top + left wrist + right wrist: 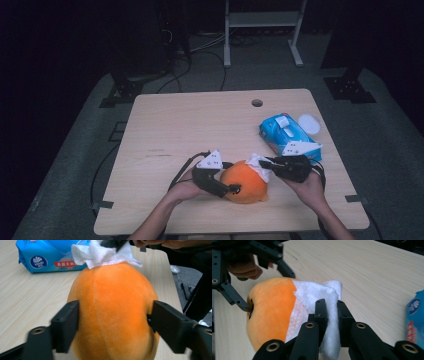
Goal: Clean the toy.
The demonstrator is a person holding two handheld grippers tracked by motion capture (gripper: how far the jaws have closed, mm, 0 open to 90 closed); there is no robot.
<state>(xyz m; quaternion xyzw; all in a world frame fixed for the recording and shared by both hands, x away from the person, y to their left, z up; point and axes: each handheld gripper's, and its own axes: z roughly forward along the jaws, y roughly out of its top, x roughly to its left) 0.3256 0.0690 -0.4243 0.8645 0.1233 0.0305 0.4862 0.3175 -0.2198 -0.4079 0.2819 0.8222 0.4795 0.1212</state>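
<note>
Forearms enter at the near edge of the table [165, 120], each hand carrying a gripper. Landmark: orange plush fruit [244, 181], which lies on the table near its front edge, right of centre.

Wet-wipe pack [285, 134], blue, lies behind and to the right of the fruit, well apart from it. White round lid [308, 123] sits just beyond the pack, farther from the fruit.

Left gripper [227, 189] is at the fruit's left side. Its jaws straddle the fruit widely, one pad on each flank [65, 325]; whether they press firmly is hard to judge, as the left gripper view is blurred at its edges.

Right gripper [264, 164] is at the fruit's upper right. Its jaws are nearly closed, pinching a white wipe [317, 298]. The wipe drapes over the fruit's top, touching it.
</note>
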